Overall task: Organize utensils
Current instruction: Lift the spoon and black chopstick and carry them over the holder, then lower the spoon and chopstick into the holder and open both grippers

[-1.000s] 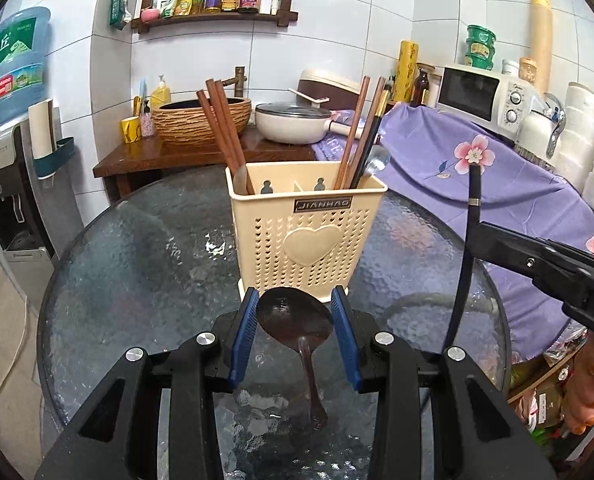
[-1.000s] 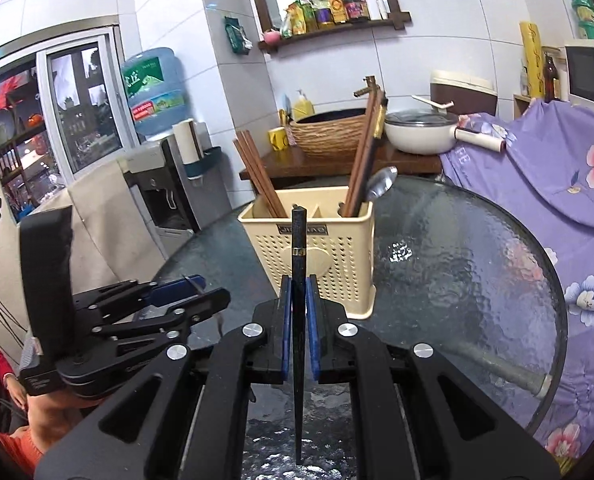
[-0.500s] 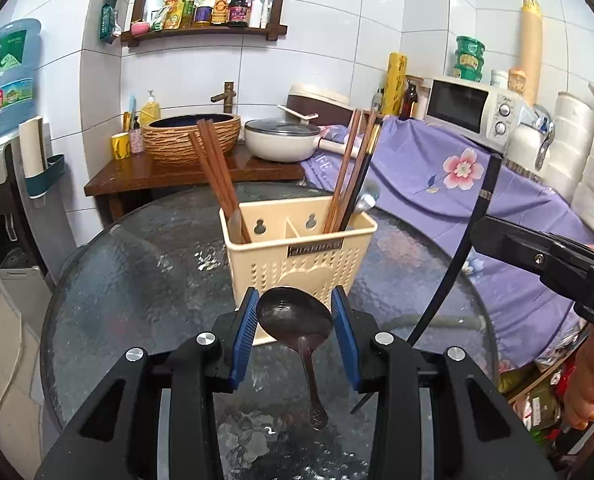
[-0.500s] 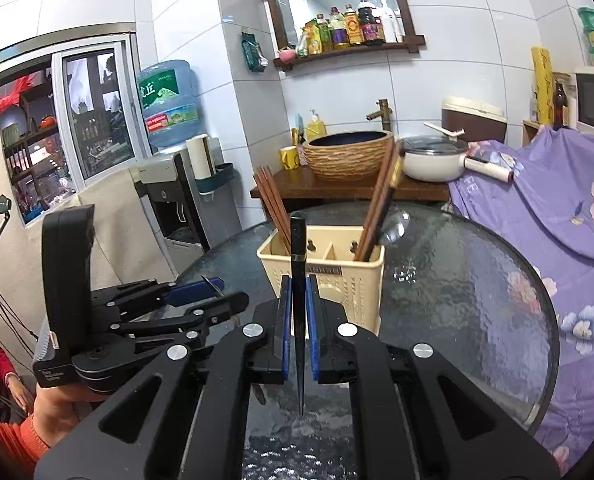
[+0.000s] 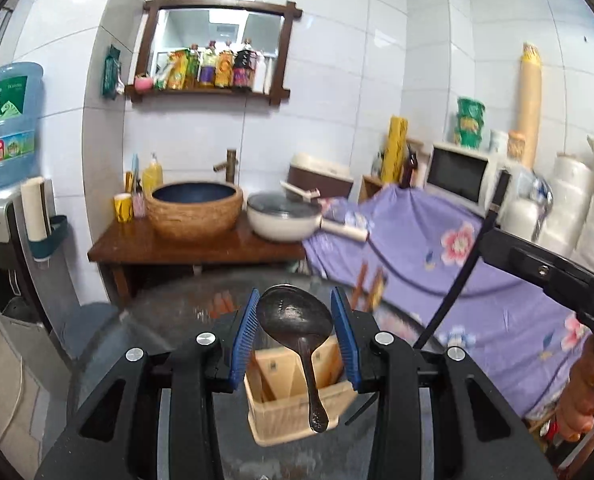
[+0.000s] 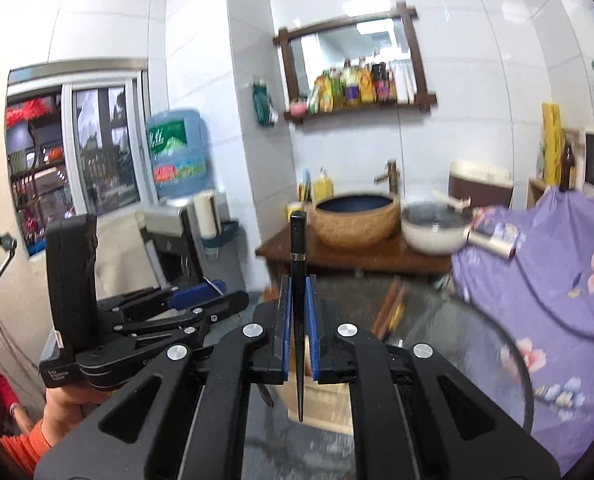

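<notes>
**Both grippers loaded, raised above the utensil holder**

Left gripper [image 5: 293, 334]: jaws set fairly wide, dark spoon [image 5: 297, 330] held between the blue pads [image 5: 244, 332]. Bowl sits up at the fingertips, handle hangs down toward the camera, tip over the holder. Whether both pads actually press the bowl rim I cannot tell; it fills the gap.

Right gripper [image 6: 295, 330]: jaws narrow, clamped on a black chopstick [image 6: 297, 300]. Stick upright, thick end with a thin silver ring above the pads, pointed end below, over the holder.

Beige utensil holder [image 5: 293, 400] stands on the round glass table [image 5: 145, 320], directly below the left gripper, seen from above, divided compartments visible. In the right wrist view the holder [image 6: 325, 404] is mostly hidden behind the fingers. Brown chopsticks [image 6: 391, 308] lean out of it, blurred.

Right gripper and its chopstick [image 5: 463, 264] show at the right of the left wrist view; left gripper [image 6: 201, 296] shows at the left of the right wrist view.

Beyond the table: wooden counter [image 5: 185, 246] with woven basin [image 5: 195, 214], white pan [image 5: 283, 220], purple floral cloth [image 5: 437, 256].
</notes>
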